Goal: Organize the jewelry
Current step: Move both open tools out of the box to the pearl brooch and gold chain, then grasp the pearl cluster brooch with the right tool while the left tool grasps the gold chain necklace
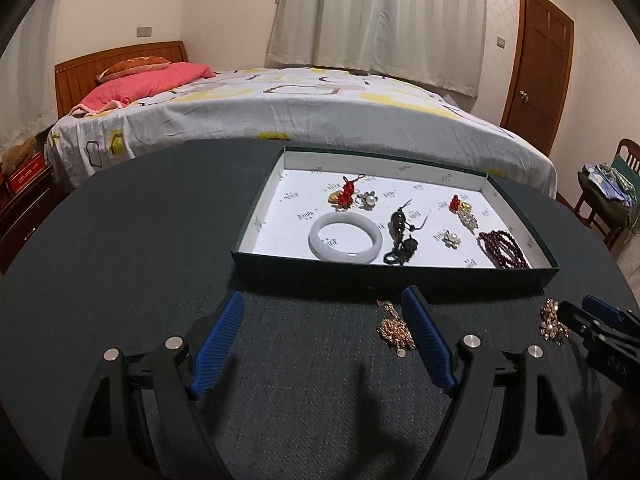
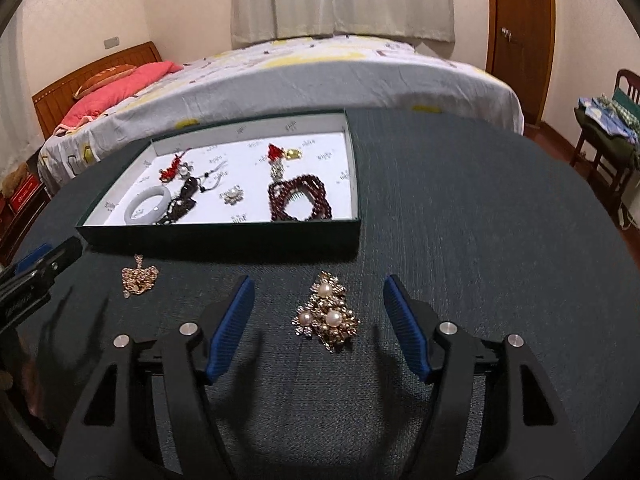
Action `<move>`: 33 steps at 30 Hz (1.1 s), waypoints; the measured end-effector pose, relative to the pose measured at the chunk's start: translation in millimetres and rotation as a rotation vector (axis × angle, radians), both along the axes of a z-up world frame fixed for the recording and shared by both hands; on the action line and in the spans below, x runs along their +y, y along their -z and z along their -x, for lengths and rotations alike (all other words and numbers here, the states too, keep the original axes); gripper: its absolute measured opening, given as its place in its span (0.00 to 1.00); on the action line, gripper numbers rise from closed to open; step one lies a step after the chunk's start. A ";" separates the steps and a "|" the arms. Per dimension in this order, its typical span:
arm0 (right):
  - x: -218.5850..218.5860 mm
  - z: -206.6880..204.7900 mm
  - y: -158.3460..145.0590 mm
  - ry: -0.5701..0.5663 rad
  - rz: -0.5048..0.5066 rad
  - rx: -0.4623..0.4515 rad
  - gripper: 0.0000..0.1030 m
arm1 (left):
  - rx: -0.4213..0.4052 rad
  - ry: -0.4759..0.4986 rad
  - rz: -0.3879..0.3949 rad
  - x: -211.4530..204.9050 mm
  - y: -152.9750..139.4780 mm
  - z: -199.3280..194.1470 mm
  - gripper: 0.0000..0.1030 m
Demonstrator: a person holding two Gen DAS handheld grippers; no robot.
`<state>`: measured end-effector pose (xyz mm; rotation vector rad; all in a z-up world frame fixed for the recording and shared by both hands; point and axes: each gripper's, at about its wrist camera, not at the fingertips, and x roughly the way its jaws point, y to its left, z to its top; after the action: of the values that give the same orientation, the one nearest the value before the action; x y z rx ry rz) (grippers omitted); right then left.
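A dark green box (image 1: pixel 248 258) with a white lining holds a pale bangle (image 1: pixel 346 240), a dark pendant (image 1: pixel 402 236), red knotted charms (image 1: pixel 348 192) and a dark red bead bracelet (image 1: pixel 502 248). In front of it, a gold chain pendant (image 1: pixel 394 328) lies on the dark tablecloth, just inside the right finger of my open left gripper (image 1: pixel 324 302). A gold brooch with pearls (image 2: pixel 326 316) lies between the wide-apart pads of my open right gripper (image 2: pixel 320 284), touching neither. The same box (image 2: pixel 220 226) and pendant (image 2: pixel 139 276) show in the right wrist view.
The round table (image 2: pixel 480 220) is covered in dark cloth. Behind it stands a bed (image 1: pixel 320 120) with a red pillow. A wooden door (image 1: pixel 540 64) is at the back right, and a chair (image 1: pixel 608 200) piled with clothes sits right of the table.
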<state>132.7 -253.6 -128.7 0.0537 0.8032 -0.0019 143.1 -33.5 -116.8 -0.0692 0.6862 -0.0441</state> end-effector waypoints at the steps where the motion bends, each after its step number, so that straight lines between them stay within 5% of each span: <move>1: -1.7 -0.3 0.9 0.002 -0.005 0.005 0.60 | 0.000 0.004 -0.002 -1.4 0.2 0.8 0.76; 9: -7.4 -5.7 9.9 0.009 -0.021 0.056 0.55 | 0.016 0.007 0.002 -1.8 3.7 -0.3 0.76; 15: -4.8 -6.3 20.5 -0.009 -0.021 0.099 0.34 | 0.019 0.018 -0.001 -6.0 4.5 0.9 0.76; 22: -1.0 -2.9 19.5 -0.027 -0.014 0.088 0.28 | 0.030 0.031 -0.003 -9.6 7.1 2.1 0.76; 24: 1.8 -1.2 16.6 -0.042 -0.019 0.076 0.16 | 0.032 0.035 -0.002 -10.3 7.3 2.1 0.76; 33: 7.0 -1.3 15.5 -0.066 -0.028 0.073 0.15 | 0.043 0.063 -0.001 -16.6 9.4 1.5 0.76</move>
<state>134.0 -246.6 -144.2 0.0538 0.8779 0.0700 141.5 -50.0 -126.3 -0.0475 0.7317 -0.1033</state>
